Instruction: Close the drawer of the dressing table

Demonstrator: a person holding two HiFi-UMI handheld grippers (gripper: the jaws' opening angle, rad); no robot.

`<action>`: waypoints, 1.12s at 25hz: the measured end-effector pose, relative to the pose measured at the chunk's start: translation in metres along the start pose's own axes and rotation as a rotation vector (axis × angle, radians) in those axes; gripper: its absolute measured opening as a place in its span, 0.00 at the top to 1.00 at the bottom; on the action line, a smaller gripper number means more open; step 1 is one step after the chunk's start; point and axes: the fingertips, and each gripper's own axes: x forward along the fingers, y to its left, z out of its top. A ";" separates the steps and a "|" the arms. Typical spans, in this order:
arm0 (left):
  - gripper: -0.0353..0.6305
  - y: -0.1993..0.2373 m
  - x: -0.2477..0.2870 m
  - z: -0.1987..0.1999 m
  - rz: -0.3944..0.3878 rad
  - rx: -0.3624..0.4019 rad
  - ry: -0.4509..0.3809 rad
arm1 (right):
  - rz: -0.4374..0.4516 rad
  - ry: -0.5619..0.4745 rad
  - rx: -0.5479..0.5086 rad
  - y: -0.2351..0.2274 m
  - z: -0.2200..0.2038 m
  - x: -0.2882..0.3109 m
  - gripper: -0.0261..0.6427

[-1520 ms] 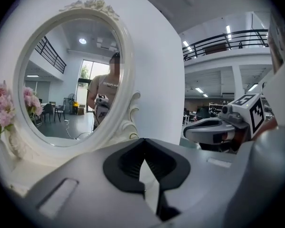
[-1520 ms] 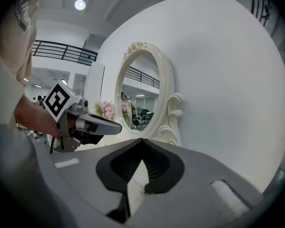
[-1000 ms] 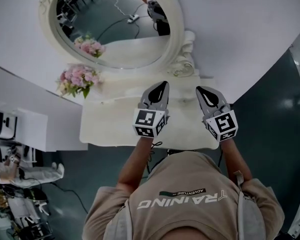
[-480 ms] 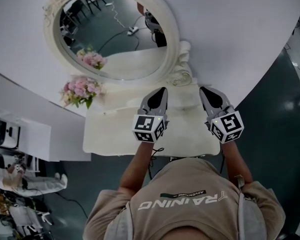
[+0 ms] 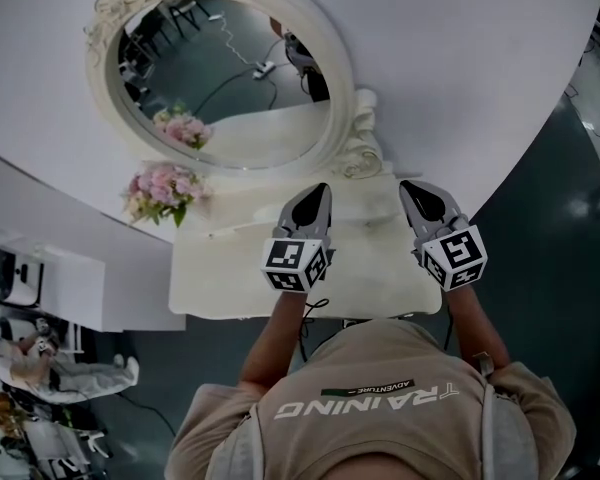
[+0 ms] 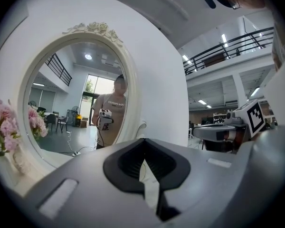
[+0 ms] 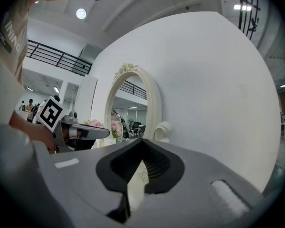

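**Both grippers shut, held over dressing table top**

White curved wall (image 5: 480, 68) at the back, dark floor (image 5: 555, 268) off to the rt. Cream dressing table (image 5: 210, 278) stands against that wall, w/ an oval mirror (image 5: 230, 68) in a carved frame above it and a pink flower bouquet (image 5: 162, 188) at its far-left corner. Person leans over the table's front edge, one gripper per hand. Left gripper (image 5: 318, 190) and right gripper (image 5: 413, 188) sit side by side, apart, over the rt half of the top, tips twd the wall. Both prs of jaws are pressed together at the tips w/ nothing held; only pale tabletop shows thru the pad cutout. Drawer itself can't be seen: table front is hidden under the top's edge & the person's body.
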 end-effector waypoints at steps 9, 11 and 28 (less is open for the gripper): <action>0.92 -0.003 0.002 0.001 -0.014 -0.013 0.006 | 0.008 0.035 -0.042 0.002 -0.007 0.001 0.96; 0.92 -0.005 0.003 0.002 -0.023 -0.018 0.004 | 0.012 0.046 -0.062 0.002 -0.008 0.001 0.96; 0.92 -0.003 0.003 0.008 -0.041 -0.023 -0.017 | 0.013 0.030 -0.045 0.005 -0.009 0.002 0.96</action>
